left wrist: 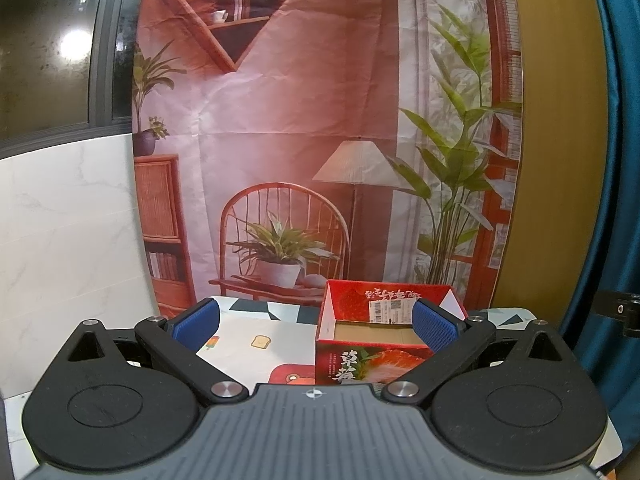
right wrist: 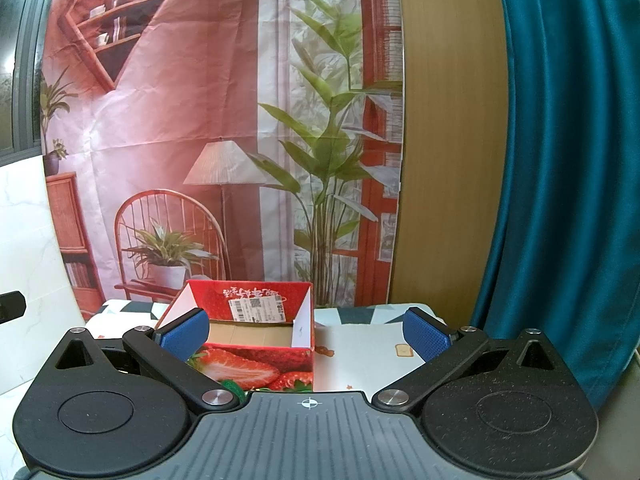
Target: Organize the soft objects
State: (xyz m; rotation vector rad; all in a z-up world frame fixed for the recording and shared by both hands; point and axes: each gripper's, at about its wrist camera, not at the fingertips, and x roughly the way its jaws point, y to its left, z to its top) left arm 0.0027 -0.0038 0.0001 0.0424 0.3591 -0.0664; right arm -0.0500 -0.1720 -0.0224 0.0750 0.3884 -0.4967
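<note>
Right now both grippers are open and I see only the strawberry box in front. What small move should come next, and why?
Probably tilt the right gripper down and toward you. Both it and the left gripper are open and hold nothing, the strawberry box shows only bare cardboard inside, and no soft object is clearly in view. A bit of green at the box's near side may be one, but it is mostly hidden.

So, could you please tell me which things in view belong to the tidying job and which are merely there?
Part of the job:
- strawberry box, open, nothing visible inside
- left gripper, open, holding nothing
- right gripper, open, holding nothing

Merely there:
- patterned tablecloth
- printed backdrop
- teal curtain

No soft objects can be identified in either view.
</note>
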